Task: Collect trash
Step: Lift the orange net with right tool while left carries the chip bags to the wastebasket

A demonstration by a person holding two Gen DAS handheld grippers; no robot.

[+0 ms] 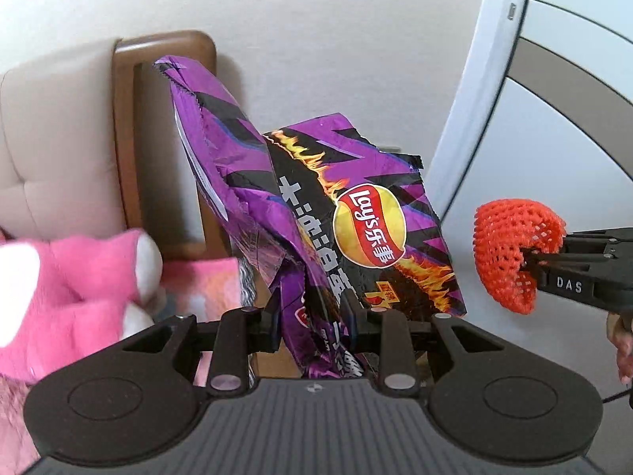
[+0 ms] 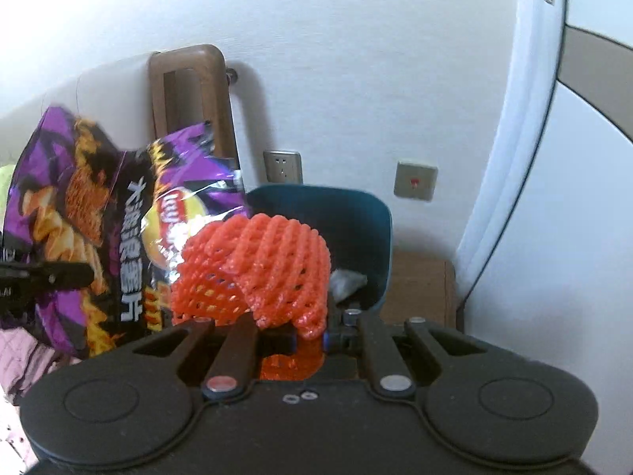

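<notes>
Both pieces of trash are already picked up and held in the air; the step in hand looks like the carry toward the bin, with the drop not yet made.

The left gripper (image 1: pixel 312 330) is clamped on the lower part of a crumpled purple Lay's crisp bag (image 1: pixel 356 221), which stands up and away from its jaws. The right gripper (image 2: pixel 310 336) is pinched tight on an orange foam fruit net (image 2: pixel 257 273); the net bulges out just beyond its fingertips. In the left wrist view that same net hangs off to the right of the bag, apart from it.

A dark teal waste bin (image 2: pixel 379 237) sits on the floor against the far wall, under a wall socket (image 2: pixel 283 166). From the right wrist view its open mouth lies directly beyond the net, with some pale crumpled rubbish inside. A pink plush toy (image 1: pixel 79 297) lies to the near left.

Next, I judge, each gripper must come over the bin's mouth before letting go. The bag is wide and light, so it may catch the rim or drift aside.
</notes>
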